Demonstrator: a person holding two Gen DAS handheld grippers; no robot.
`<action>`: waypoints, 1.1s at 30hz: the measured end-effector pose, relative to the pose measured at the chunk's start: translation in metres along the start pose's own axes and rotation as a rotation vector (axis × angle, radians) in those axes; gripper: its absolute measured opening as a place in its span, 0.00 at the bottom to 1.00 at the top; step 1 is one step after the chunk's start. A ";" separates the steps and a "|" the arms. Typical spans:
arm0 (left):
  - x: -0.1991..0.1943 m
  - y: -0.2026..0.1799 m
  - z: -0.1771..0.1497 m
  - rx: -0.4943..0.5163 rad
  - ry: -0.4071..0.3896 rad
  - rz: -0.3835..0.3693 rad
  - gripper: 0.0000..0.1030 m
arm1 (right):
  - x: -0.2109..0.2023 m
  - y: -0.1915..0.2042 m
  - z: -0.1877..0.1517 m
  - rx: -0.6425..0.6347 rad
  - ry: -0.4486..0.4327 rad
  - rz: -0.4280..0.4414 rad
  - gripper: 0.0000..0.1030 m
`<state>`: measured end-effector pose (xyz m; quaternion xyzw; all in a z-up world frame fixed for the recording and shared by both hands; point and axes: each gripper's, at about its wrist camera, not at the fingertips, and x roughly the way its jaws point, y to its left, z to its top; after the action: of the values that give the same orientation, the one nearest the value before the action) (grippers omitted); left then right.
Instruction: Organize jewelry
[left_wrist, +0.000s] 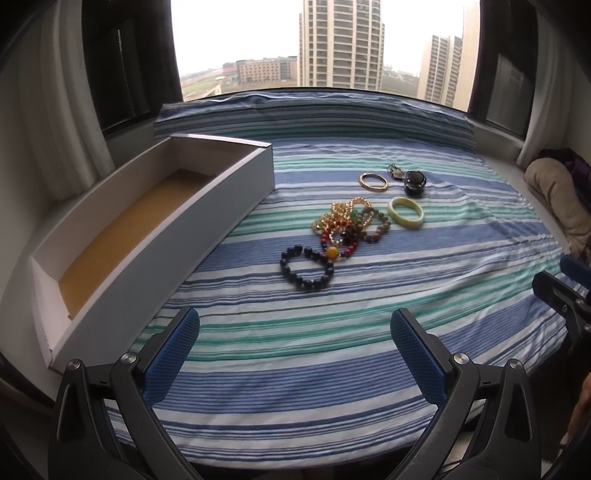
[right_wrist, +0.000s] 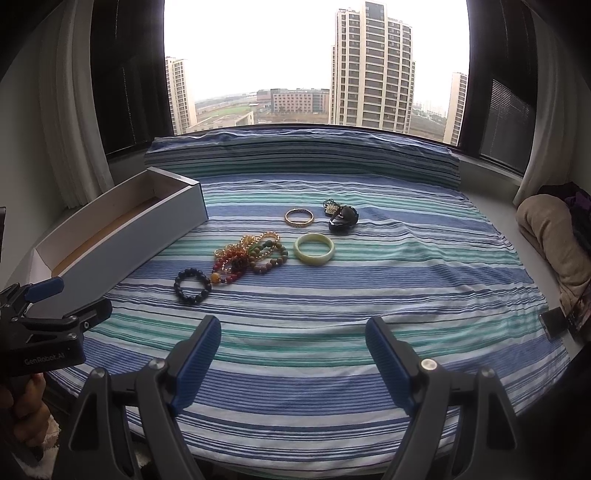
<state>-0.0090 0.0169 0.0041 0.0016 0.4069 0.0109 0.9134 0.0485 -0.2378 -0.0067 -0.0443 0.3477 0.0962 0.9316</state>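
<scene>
Jewelry lies on a striped cloth (left_wrist: 332, 354): a black bead bracelet (left_wrist: 307, 268) (right_wrist: 192, 286), a tangle of gold, red and wooden bead strands (left_wrist: 347, 225) (right_wrist: 251, 256), a pale green bangle (left_wrist: 405, 212) (right_wrist: 314, 248), a gold bangle (left_wrist: 373, 181) (right_wrist: 299, 217) and a dark round piece with a small charm (left_wrist: 413, 181) (right_wrist: 342, 218). A long white open box (left_wrist: 207, 206) (right_wrist: 122, 240) with a brown floor stands at the left. My left gripper (left_wrist: 294, 334) is open and empty, short of the black bracelet. My right gripper (right_wrist: 293, 343) is open and empty, short of the jewelry.
A striped bolster (left_wrist: 314, 114) runs along the window at the back. A beige cushion (left_wrist: 554, 199) (right_wrist: 543, 236) lies at the right. The left gripper's body shows at the left of the right wrist view (right_wrist: 48, 325).
</scene>
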 end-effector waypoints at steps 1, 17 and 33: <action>0.000 0.000 0.000 0.000 0.001 0.001 1.00 | 0.000 0.000 0.000 -0.001 0.001 0.001 0.80; 0.005 0.003 -0.002 -0.005 0.018 0.001 1.00 | 0.003 0.001 -0.001 -0.001 0.009 0.003 0.80; 0.028 0.022 -0.004 -0.084 0.106 0.011 1.00 | 0.008 0.003 -0.001 -0.002 0.024 0.012 0.80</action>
<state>0.0063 0.0399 -0.0198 -0.0353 0.4540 0.0329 0.8897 0.0531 -0.2342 -0.0131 -0.0444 0.3590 0.1017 0.9267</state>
